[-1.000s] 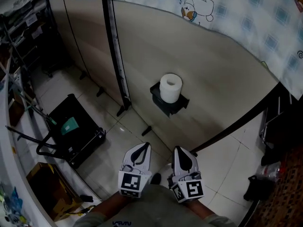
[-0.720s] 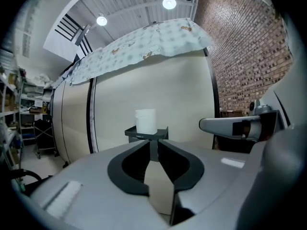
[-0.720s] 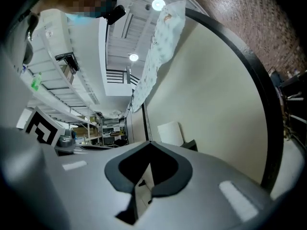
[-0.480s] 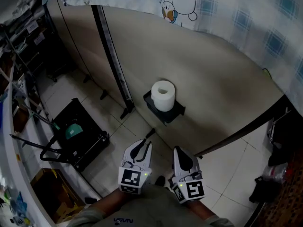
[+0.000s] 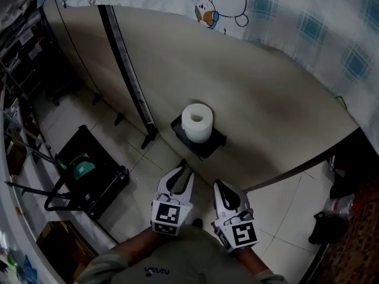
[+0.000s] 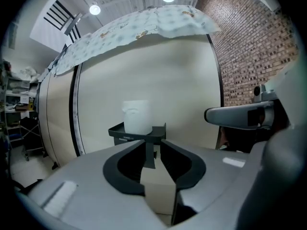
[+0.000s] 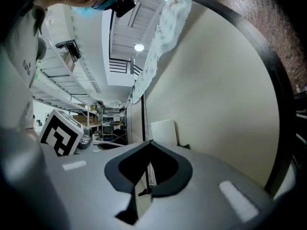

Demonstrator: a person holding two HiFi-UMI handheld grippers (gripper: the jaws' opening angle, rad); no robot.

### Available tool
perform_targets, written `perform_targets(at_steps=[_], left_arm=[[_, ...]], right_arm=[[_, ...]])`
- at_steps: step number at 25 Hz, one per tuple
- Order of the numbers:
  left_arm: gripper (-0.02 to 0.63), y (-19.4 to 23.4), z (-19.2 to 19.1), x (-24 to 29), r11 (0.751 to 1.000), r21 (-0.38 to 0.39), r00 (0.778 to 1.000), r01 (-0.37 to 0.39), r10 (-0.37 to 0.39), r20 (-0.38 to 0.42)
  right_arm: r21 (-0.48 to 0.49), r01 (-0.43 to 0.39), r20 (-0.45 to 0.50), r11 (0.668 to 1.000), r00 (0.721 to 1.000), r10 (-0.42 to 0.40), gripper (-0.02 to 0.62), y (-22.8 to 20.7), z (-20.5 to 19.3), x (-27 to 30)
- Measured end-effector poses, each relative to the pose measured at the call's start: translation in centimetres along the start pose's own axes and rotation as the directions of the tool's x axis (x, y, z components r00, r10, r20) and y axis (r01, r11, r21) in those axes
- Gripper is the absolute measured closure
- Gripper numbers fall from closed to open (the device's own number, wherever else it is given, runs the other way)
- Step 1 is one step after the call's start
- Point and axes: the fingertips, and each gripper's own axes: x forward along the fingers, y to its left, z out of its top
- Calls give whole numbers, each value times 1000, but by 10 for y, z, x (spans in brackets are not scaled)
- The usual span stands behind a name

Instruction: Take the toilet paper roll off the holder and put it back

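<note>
A white toilet paper roll (image 5: 196, 122) stands upright on a black holder (image 5: 208, 148) fixed to the beige partition wall; both also show in the left gripper view, the roll (image 6: 136, 116) above the holder (image 6: 125, 133). My left gripper (image 5: 181, 173) points at the holder from a short way off. Its jaws (image 6: 153, 150) have just been opening and stand slightly apart with nothing between them. My right gripper (image 5: 221, 187) is beside it, shut and empty (image 7: 150, 153). In the right gripper view the roll (image 7: 164, 132) sits ahead, slightly right.
A black wheeled cart (image 5: 89, 170) stands on the tiled floor at the left, with a cardboard box (image 5: 59, 247) nearer me. A dark vertical post (image 5: 127, 81) divides the wall panels. A patterned cloth (image 5: 284, 16) hangs over the wall top. Dark bags (image 5: 328, 223) lie at the right.
Both grippers have moved closer to the wall and the holder, the left one further. The left jaws have parted slightly. The roll stays on the holder.
</note>
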Motion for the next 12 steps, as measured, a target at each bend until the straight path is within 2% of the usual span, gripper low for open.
perform_targets(at_steps=[9, 11, 12], left_arm=[[531, 44, 19, 28, 1000, -5, 999, 29, -29, 36], [528, 57, 25, 32, 999, -10, 998, 34, -33, 52], [526, 63, 27, 33, 999, -12, 998, 35, -34, 61]], right_arm=[[-179, -45, -53, 983, 998, 36, 595, 6, 40, 54], [-224, -93, -101, 970, 992, 72, 501, 13, 45, 71], [-253, -118, -126, 960, 988, 88, 499, 17, 48, 80]])
